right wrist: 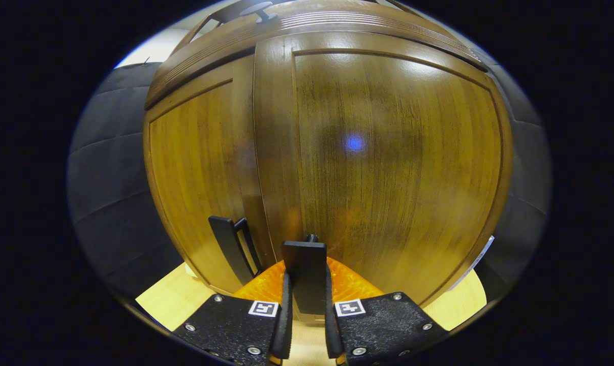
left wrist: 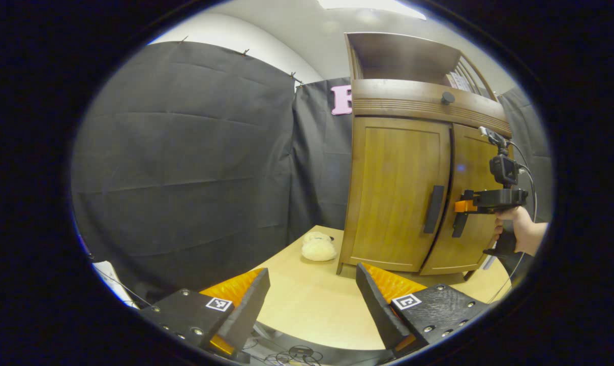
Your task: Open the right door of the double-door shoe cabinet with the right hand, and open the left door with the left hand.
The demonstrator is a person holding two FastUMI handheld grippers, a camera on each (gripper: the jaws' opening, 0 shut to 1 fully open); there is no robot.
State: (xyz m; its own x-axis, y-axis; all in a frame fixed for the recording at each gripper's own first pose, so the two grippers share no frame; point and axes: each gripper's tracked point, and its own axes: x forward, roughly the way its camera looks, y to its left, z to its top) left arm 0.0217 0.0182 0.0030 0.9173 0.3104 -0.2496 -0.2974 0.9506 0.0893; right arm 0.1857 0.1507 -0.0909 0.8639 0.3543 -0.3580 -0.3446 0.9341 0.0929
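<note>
Left gripper view gives the wide shot: shoe cabinet [left wrist: 413, 168] stands on the light wood counter [left wrist: 307, 300], two doors, both shut, left door [left wrist: 396, 188] and right door [left wrist: 472, 203] meeting at the middle seam. Two black handles, left handle [left wrist: 434, 209] and right handle [left wrist: 459, 223], one each side of that seam. One round knob [left wrist: 448, 97] on the drawer band above the doors, open shelf over that. One cream fluffy thing [left wrist: 318, 247] lies on the counter just beside the cabinet's left foot. The left tool [left wrist: 312, 305] has its fingers spread wide, nothing between them, well apart from the cabinet. The right tool [left wrist: 464, 206] shows farther off here, a hand [left wrist: 523, 231] on its grip, its tip at the right handle; how tight it sits can't be told from this angle.

Right gripper view is close up on the doors: right door [right wrist: 393, 168] takes most of it, left door [right wrist: 195, 188] at the left. Right tool [right wrist: 305, 325] is nearly closed, both fingers [right wrist: 285, 315] pressing the flat black right handle [right wrist: 305, 274] from either side. Left handle [right wrist: 231, 249] stands free just to the left. Counter [right wrist: 175, 300] shows as a strip under the cabinet.
</note>
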